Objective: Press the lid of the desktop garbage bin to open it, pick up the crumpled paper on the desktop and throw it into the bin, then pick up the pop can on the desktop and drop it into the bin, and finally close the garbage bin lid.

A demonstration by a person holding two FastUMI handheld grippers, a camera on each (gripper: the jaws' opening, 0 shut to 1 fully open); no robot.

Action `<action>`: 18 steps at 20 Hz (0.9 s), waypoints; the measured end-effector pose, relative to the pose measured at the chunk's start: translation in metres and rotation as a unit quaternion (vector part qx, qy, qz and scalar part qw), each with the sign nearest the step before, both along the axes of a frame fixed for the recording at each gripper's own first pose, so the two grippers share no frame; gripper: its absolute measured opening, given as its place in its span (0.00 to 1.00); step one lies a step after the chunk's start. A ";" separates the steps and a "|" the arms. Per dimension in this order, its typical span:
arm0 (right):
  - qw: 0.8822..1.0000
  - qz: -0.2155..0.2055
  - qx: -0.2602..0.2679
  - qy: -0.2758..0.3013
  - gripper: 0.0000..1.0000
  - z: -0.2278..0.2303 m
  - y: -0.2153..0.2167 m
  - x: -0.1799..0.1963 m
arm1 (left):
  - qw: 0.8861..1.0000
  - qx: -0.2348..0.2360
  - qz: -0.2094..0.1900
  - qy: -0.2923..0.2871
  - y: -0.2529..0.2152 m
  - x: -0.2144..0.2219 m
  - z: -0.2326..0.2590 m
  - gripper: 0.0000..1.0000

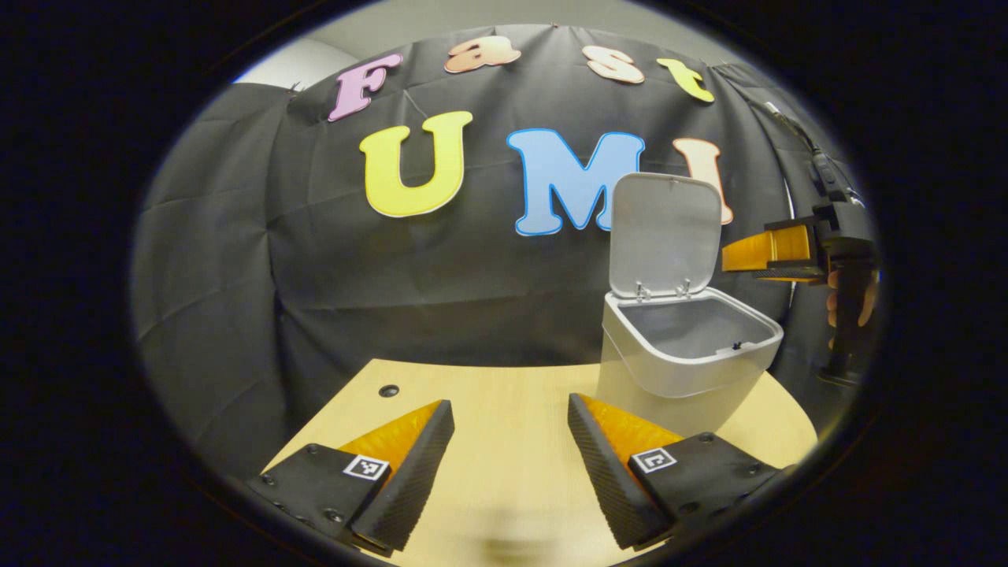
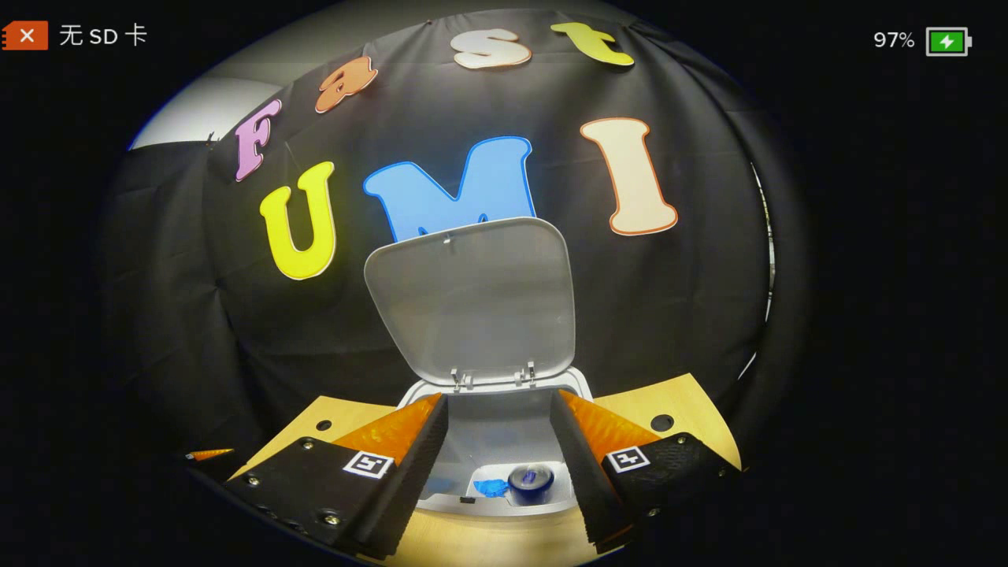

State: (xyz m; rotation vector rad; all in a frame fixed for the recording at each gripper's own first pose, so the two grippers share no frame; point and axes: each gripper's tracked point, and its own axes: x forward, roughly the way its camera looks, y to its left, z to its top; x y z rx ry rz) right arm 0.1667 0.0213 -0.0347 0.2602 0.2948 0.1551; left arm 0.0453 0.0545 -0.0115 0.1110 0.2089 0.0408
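The bin [image 2: 504,441] stands open on the table [image 1: 504,409], its lid [image 2: 472,303] tipped up and back on the rear hinge. In the right gripper view a can [image 2: 530,479] lies down inside the bin with its round end facing up, and a scrap of blue [image 2: 490,488] sits beside it at its 9 o'clock; whether the crumpled paper is in there too I cannot tell. So the lid looks like the one job left.

The right gripper [image 2: 498,453] hangs above the bin's mouth, fingers spread wide with nothing between them. The lid rises at its 12 o'clock, broad face toward it, long edge running side to side, so a push would go up over the top edge, then forward and down.

The left gripper [image 1: 510,465] is wide and empty too, low over the table, with the bin at its 1 o'clock and farther off. The right one is nearer.

I can read no brand or writing on the bin or can.
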 end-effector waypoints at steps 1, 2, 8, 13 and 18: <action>1.000 -0.002 0.002 -0.001 0.83 0.001 0.000 -0.001 | 1.000 0.000 0.000 0.000 0.000 0.000 0.001 0.91; 1.000 -0.003 0.002 -0.003 0.83 0.002 -0.001 -0.001 | 1.000 0.000 -0.001 0.000 0.000 0.000 0.000 1.00; 1.000 -0.017 -0.002 -0.023 0.83 0.026 -0.008 -0.003 | 1.000 -0.003 -0.009 0.001 -0.004 0.002 0.001 0.96; 0.998 -0.032 -0.016 -0.047 0.83 0.055 -0.016 -0.003 | 1.000 0.000 -0.019 -0.001 -0.009 0.004 0.007 0.96; 0.997 -0.038 -0.029 -0.065 0.83 0.079 -0.015 0.007 | 1.000 -0.007 -0.020 -0.005 -0.010 0.007 0.014 1.00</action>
